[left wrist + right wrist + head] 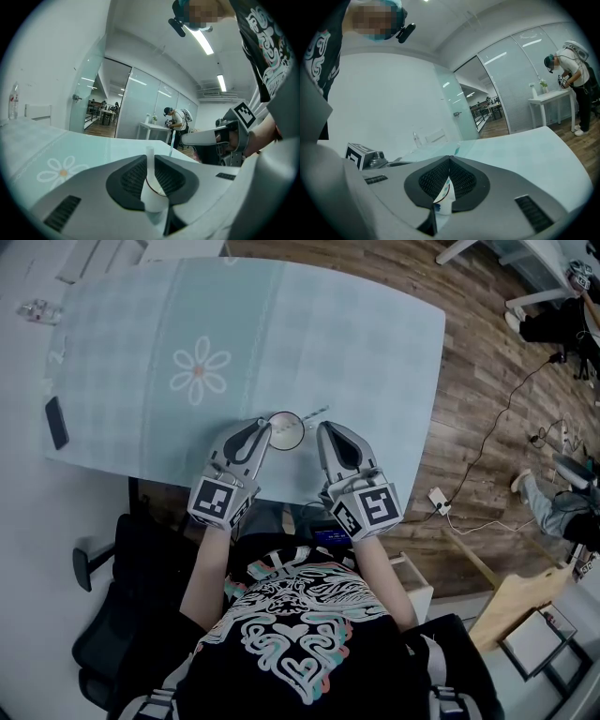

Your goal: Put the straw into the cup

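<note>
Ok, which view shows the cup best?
The head view: the cup shows its whole rim from above. The left gripper view shows only a white strip in the left claw; the right gripper view, a dotted scrap in the right claw, perhaps not the cup.

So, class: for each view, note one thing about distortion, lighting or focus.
Head view: even light, no hard shadows on the table. Left gripper view: fisheye, black corners, ceiling lights glare white, gripped cup blurred. Right gripper view: same black corners; the straw between the jaws is soft.
</note>
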{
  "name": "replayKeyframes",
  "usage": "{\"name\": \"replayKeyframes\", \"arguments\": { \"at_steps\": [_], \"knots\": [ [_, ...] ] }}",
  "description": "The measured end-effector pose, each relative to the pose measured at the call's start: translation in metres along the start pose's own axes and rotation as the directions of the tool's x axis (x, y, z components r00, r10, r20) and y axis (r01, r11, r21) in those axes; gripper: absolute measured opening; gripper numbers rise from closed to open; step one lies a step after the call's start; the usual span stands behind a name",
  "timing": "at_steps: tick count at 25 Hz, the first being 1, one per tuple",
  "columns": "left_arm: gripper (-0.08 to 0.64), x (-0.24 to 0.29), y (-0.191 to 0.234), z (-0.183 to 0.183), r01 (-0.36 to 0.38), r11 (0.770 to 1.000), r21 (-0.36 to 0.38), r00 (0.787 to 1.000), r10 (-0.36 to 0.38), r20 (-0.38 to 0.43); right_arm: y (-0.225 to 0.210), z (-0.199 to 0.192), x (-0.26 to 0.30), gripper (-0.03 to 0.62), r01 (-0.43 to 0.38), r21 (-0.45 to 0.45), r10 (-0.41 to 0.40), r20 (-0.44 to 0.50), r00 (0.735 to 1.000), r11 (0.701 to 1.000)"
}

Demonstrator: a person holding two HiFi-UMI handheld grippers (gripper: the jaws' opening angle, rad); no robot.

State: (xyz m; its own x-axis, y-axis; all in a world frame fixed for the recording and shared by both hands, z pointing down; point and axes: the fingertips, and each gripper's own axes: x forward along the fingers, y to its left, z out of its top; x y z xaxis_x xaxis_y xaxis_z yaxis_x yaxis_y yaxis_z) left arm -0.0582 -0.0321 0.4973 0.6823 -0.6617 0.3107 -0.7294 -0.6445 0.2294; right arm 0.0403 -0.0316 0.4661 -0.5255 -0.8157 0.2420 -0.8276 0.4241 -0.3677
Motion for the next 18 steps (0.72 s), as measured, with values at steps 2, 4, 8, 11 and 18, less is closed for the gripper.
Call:
{"name": "replayKeyframes", "arguments": {
  "at_steps": [2, 4, 8, 11, 18],
  "knots": [
    [0.074, 0.001, 0.0, -0.001, 0.0, 1.0, 0.001, 1.0, 0.0, -0.004, -0.001, 0.0, 0.0, 0.017, 0.002, 0.002, -0.002, -0.002, 1.0, 1.0],
    [0.074, 0.0, 0.0, -0.002, 0.001, 1.0, 0.002, 1.0, -0.001, -0.007, -0.001, -0.001, 0.0, 0.018, 0.003, 0.004, -0.003, -0.003, 1.0, 1.0],
    [0.074, -0.001, -0.001, -0.005, 0.001, 1.0, 0.005, 1.0, -0.001, -0.016, 0.0, -0.005, -0.001, 0.018, 0.004, 0.007, -0.004, -0.012, 1.0, 1.0],
    [0.074, 0.001, -0.002, -0.007, 0.003, 1.0, 0.011, 1.0, -0.002, -0.021, -0.001, -0.006, -0.001, 0.017, 0.007, 0.007, -0.007, -0.017, 1.0, 1.0],
    [0.074, 0.003, -0.003, -0.012, 0.004, 1.0, 0.021, 0.999, -0.003, -0.036, -0.003, -0.008, -0.001, 0.017, 0.007, 0.008, -0.007, -0.012, 1.0, 1.0]
  ]
}}
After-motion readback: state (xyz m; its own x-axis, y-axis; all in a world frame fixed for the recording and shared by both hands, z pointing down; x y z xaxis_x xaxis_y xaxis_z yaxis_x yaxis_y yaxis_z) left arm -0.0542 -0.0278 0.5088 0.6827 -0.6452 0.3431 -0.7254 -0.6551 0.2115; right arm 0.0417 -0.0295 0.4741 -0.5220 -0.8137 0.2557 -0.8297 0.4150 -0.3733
